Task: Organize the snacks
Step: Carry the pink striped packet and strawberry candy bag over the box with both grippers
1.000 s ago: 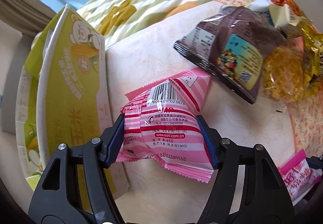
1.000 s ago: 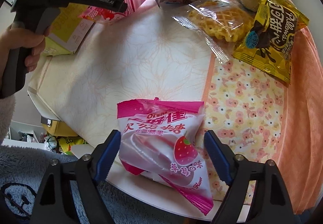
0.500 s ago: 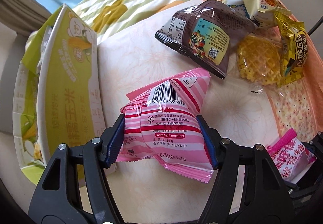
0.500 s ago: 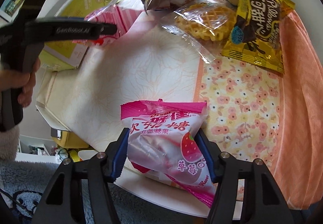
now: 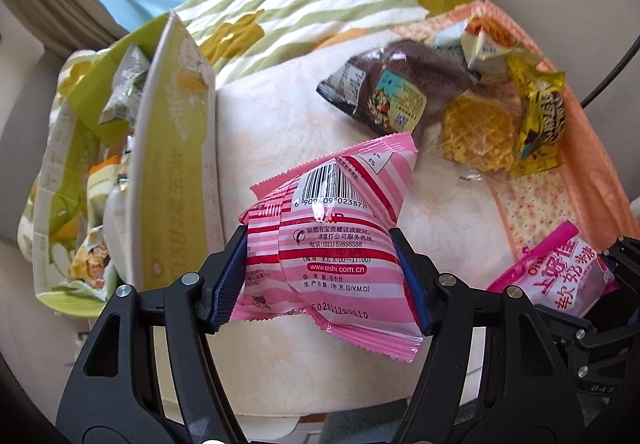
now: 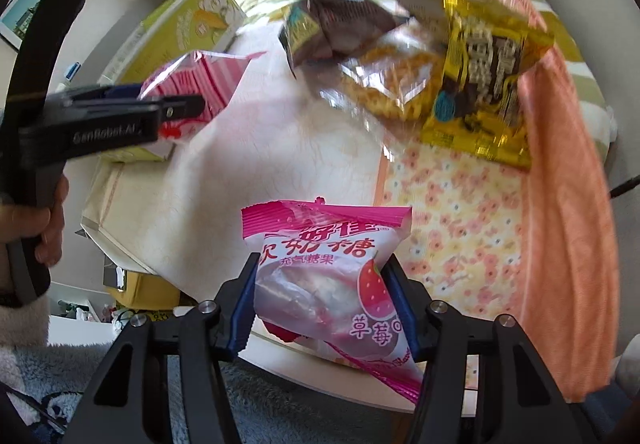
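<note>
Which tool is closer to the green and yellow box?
The left tool. It holds its pink striped bag right beside the green and yellow box; the right tool is farther off, across the white cloth.

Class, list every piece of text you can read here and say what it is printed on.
"6 909409 023877", "www.oishi.com.cn", "(021) 59898588": striped pink packet in left gripper.
"GenRobot.AI": left gripper's side, seen from the right wrist.
"草莓": strawberry packet in right gripper.
Green box, brown bag, yellow bag: blurred.
</note>
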Available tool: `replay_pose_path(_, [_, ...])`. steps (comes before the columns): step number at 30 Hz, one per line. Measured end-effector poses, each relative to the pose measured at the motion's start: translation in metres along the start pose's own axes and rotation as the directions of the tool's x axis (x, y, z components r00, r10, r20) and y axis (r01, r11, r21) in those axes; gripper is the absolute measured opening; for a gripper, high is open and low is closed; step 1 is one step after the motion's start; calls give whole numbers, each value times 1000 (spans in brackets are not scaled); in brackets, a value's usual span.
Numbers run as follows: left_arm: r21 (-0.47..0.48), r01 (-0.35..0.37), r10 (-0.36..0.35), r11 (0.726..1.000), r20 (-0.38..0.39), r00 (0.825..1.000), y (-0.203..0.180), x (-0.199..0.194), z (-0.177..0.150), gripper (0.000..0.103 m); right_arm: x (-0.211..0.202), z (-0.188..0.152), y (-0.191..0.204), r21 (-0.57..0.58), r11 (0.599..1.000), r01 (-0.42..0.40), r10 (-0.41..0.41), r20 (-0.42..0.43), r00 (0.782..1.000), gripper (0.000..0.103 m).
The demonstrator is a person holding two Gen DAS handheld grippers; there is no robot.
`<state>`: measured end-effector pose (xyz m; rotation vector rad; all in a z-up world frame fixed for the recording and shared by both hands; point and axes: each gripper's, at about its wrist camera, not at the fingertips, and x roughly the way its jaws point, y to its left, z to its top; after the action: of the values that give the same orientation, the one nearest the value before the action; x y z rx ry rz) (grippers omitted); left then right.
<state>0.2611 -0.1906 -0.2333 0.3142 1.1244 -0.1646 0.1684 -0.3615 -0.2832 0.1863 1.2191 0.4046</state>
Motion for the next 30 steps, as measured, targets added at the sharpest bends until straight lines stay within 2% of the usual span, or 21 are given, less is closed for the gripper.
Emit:
replay_pose_path(8, [-99, 10, 4, 995, 140, 990, 31, -64, 9, 64, -49, 37, 17, -75, 997, 14, -5, 111, 994, 54])
replay_pose_path(16, [-191, 2, 48, 982, 254, 966, 98, -106, 28, 64, -70, 98, 68, -189, 982, 16, 21, 192, 981, 54])
replay_pose_path(20, [-228, -7, 73, 974, 281, 957, 145, -112, 34, 64, -70, 133, 102, -221, 975, 1, 48, 215, 975, 54])
replay_pose_path(26, [-281, -13, 92, 960, 269, 959, 229, -98, 44, 64, -48, 182, 158, -245, 969, -32, 90, 230, 969, 54])
replay_pose_path(30, [-301, 2, 78, 954, 256, 964, 285, -79, 53, 64, -28, 210, 194, -238, 970, -45, 102, 233, 967, 54])
